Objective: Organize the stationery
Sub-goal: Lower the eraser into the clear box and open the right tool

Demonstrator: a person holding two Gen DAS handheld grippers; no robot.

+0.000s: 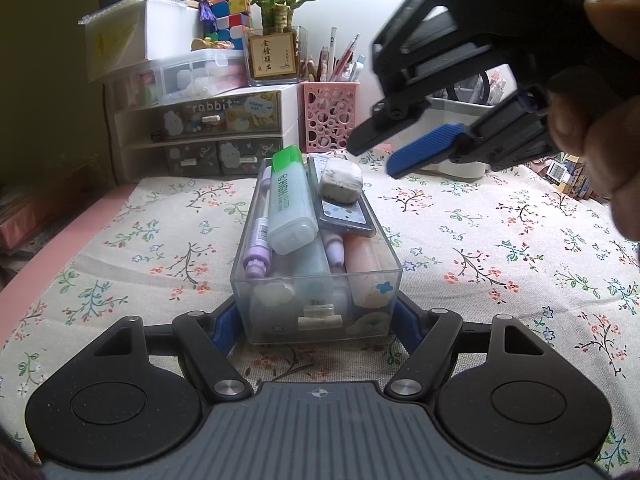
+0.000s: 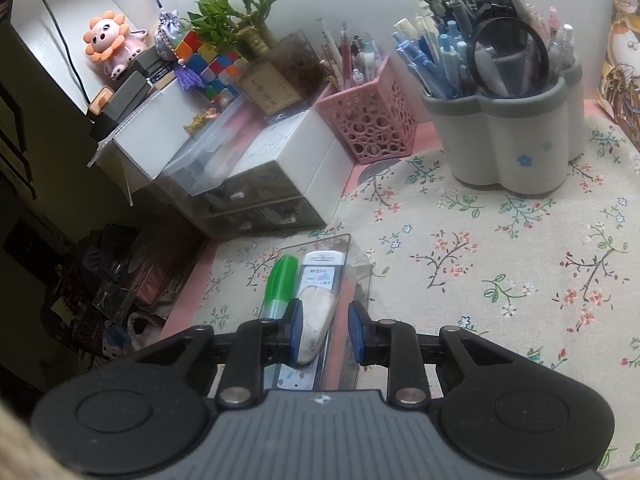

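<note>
Stationery box [image 1: 316, 280] sits on the flowered cloth [image 1: 500, 240] — the left gripper [image 1: 316, 320] clamps its near end to steady it, while the right gripper [image 2: 325, 334] hovers unclenched around the eraser [image 2: 318, 324] on top — likely just placed.

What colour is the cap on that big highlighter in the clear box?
Bright green; the highlighter shows best in the left wrist view.

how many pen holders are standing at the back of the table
2. A pink perforated pen holder stands beside the drawer unit; a grey-and-white flower-shaped pen holder stands to its right on the floral cloth. Others may be hidden outside the views.
</note>
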